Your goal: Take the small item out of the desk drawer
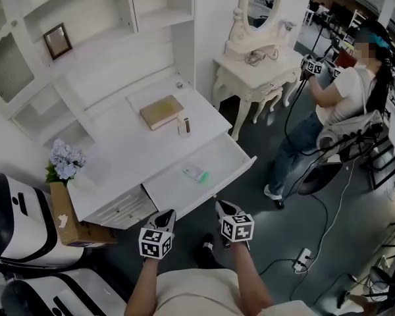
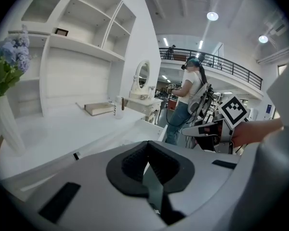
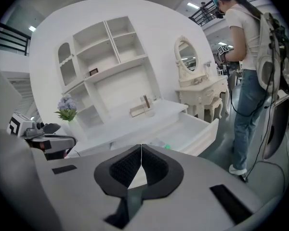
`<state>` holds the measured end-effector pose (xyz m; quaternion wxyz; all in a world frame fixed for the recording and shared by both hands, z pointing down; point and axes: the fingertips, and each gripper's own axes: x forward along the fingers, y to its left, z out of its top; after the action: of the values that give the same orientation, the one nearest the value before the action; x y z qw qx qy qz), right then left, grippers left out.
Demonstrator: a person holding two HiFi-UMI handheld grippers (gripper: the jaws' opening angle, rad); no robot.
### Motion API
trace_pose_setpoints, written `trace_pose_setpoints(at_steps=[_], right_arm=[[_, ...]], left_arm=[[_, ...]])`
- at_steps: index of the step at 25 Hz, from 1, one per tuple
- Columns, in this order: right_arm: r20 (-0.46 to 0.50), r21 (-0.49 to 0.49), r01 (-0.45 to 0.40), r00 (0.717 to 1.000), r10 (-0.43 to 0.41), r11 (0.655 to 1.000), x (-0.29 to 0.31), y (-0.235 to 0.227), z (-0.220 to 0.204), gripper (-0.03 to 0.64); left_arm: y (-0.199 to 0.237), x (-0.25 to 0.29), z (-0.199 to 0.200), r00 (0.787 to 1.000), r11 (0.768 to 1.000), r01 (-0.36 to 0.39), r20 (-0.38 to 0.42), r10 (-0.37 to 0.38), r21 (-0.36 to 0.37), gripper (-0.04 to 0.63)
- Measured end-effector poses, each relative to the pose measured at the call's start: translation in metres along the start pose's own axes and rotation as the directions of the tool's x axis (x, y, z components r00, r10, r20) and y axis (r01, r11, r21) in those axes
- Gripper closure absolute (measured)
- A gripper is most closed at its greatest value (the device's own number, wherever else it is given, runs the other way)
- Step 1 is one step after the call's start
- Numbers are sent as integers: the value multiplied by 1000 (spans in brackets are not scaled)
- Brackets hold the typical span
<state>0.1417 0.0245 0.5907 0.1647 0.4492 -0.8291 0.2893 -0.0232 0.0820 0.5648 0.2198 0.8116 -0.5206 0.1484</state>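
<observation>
Below the head camera, just short of the white desk (image 1: 118, 157), the left gripper (image 1: 167, 217) and the right gripper (image 1: 225, 209) are held side by side over the dark floor, near each other but not touching. Each points toward the open drawer (image 1: 234, 151), which is pulled well out from under the desktop. Neither gripper reaches over its front edge.

The left gripper's jaws are closed, their dark pads meeting at the tips with nothing between them. The right gripper's jaws are likewise pressed fully together and hold nothing.

The small item (image 1: 196, 173), a pale flat packet with a green end, lies on the drawer's floor toward the left side. It is well apart from both grippers. From the right gripper view only its green edge peeks above that gripper's body.

On the desktop a tan book (image 1: 161, 112) lies flat, and a small upright bottle (image 1: 184, 125) stands just beside its right end. At the desk's left front corner a white vase of pale blue flowers (image 1: 66, 162) stands upright. A small dark picture frame (image 1: 56, 41) leans on a shelf of the hutch above. A cardboard box (image 1: 62, 219) sits on the floor by the desk's left end.

To the right of the desk stands a white dressing table (image 1: 257, 71) with an oval mirror. Another person (image 1: 342, 97) in a white top and jeans stands beside it, holding marker-cubed grippers of their own.
</observation>
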Motion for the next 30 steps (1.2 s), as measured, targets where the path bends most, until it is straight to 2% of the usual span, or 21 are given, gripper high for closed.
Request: trace_pose_setpoints(at_steps=[6, 12, 16, 20, 24, 28, 30], right_arm=[[-63, -21, -71, 996, 69, 997, 32, -36, 8, 591], [-110, -14, -141, 984, 139, 990, 60, -56, 6, 591], [-166, -73, -158, 976, 144, 985, 79, -55, 5, 591], [-206, -123, -209, 962, 181, 970, 97, -40, 8, 591], [-203, -113, -190, 965, 165, 975, 116, -36, 18, 591], [-196, -11, -128, 973, 123, 992, 135, -33, 27, 591], [-194, 7, -110, 975, 109, 994, 142, -29, 32, 591]], left_arm=[[14, 37, 19, 998, 999, -44, -40, 45, 18, 578], [19, 56, 30, 996, 997, -76, -42, 75, -21, 578], [26, 55, 26, 996, 997, -77, -45, 76, -29, 578], [42, 58, 21, 996, 996, -75, -48, 73, -51, 578], [61, 70, 28, 999, 999, -30, -42, 29, -25, 578], [84, 88, 40, 999, 999, 36, -22, -37, -32, 578], [90, 99, 48, 998, 998, 61, -18, -62, -33, 578]])
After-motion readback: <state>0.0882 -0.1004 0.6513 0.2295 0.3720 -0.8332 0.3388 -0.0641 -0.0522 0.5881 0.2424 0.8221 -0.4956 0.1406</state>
